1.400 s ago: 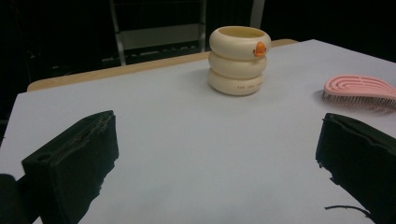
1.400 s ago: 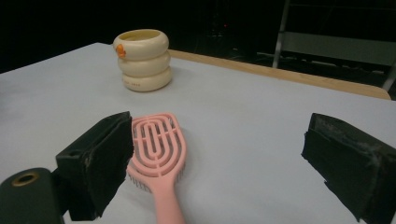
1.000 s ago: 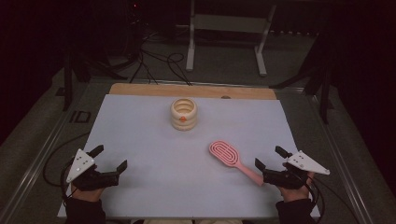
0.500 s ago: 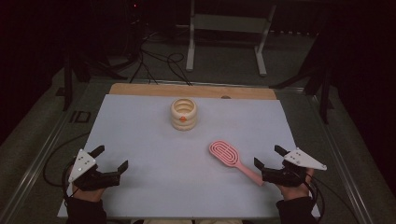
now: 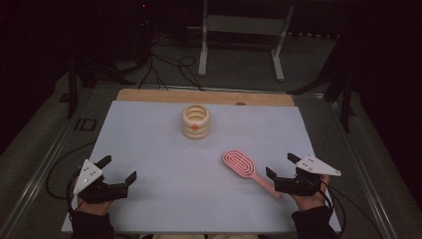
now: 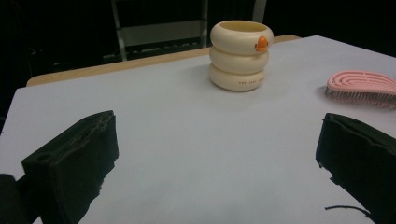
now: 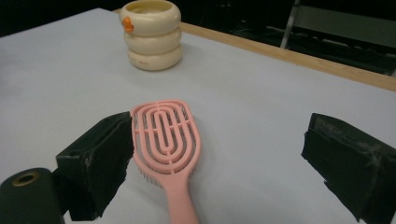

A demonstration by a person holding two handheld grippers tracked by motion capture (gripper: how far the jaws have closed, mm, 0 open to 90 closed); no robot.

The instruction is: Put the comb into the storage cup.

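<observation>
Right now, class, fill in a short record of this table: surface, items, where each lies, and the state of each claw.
surface: white table top with a wooden strip at the far edge
item 1: cream ringed cup, upright, far centre
item 2: pink hairbrush, lying bristles down, handle toward the right claw
left claw: open, holding nothing, near left corner
right claw: open, jaws either side of the brush handle, not closed on it
contact: cup and brush apart
</observation>
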